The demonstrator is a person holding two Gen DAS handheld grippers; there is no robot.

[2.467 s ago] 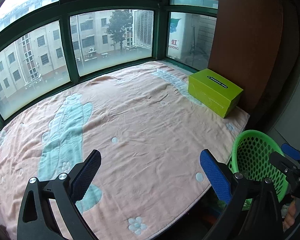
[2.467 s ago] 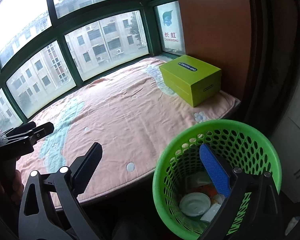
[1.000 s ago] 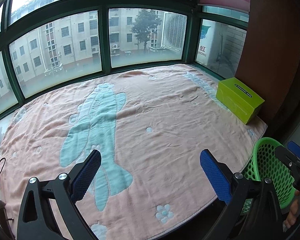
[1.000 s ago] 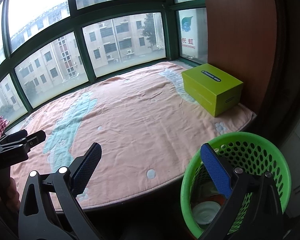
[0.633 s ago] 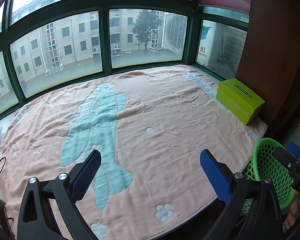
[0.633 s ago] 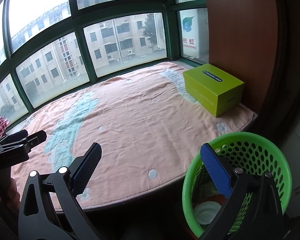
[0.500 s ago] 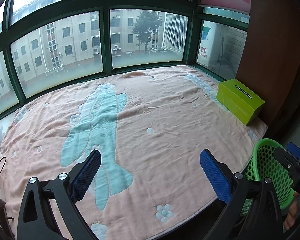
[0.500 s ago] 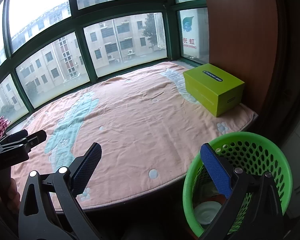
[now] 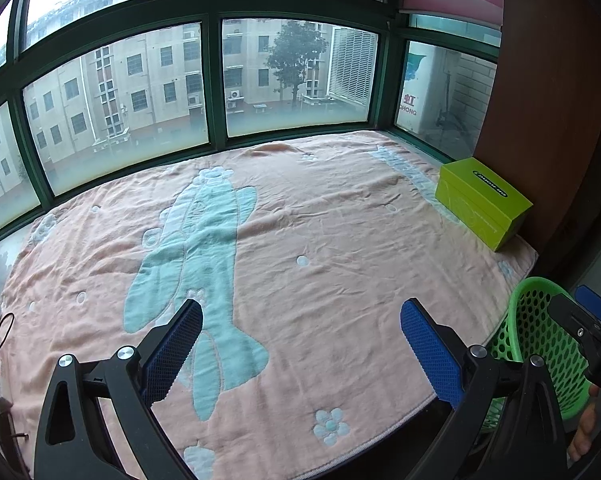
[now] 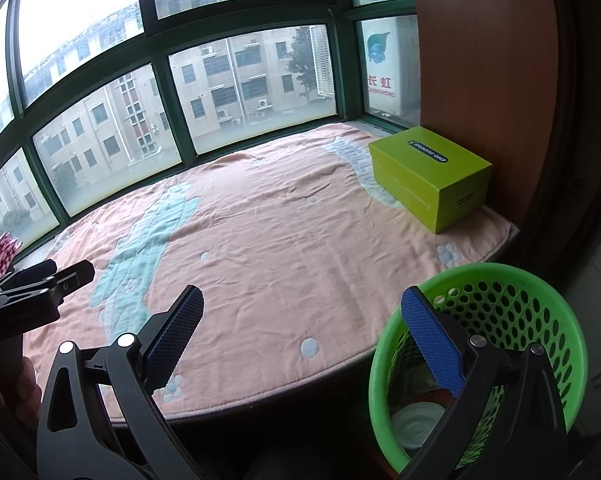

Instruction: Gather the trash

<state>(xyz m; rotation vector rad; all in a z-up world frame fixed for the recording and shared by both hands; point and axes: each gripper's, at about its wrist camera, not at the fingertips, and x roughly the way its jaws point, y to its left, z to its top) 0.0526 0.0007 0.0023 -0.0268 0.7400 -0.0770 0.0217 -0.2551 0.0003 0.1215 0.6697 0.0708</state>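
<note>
Both grippers are held level in front of the window platform with nothing between their pads. The left gripper (image 9: pixel 300 344) has its jaws spread wide above the front edge of the pink blanket (image 9: pixel 340 240). The right gripper (image 10: pixel 302 340) is equally spread, its right pad over the near rim of the green basket (image 10: pixel 540 276).

The basket stands on the floor just off the platform's right front corner. At its bottom lie a white round lid or dish (image 10: pixel 416 420) and some partly hidden scraps; that is where the collected trash is. No loose trash shows on the blanket. The only object there is a lime-green box (image 10: pixel 432 176) at the far right, against the brown panel (image 10: pixel 480 60); whether it counts as trash cannot be told.

Handling, as a judgement: the trash in the basket looks light and thin-walled, likely to crush or slip, so take it by an edge or fold with modest closure. The basket itself is light, perforated plastic with some flex; grip it at the rim. The box would be stiff cardboard; take it across its short sides.

Compared with the frames 2.5 s earlier, both cameras have drawn back and up: more of the blanket shows, the box looks smaller, and the right gripper has lifted clear of the basket's mouth. Jaw spread is unchanged.
</note>
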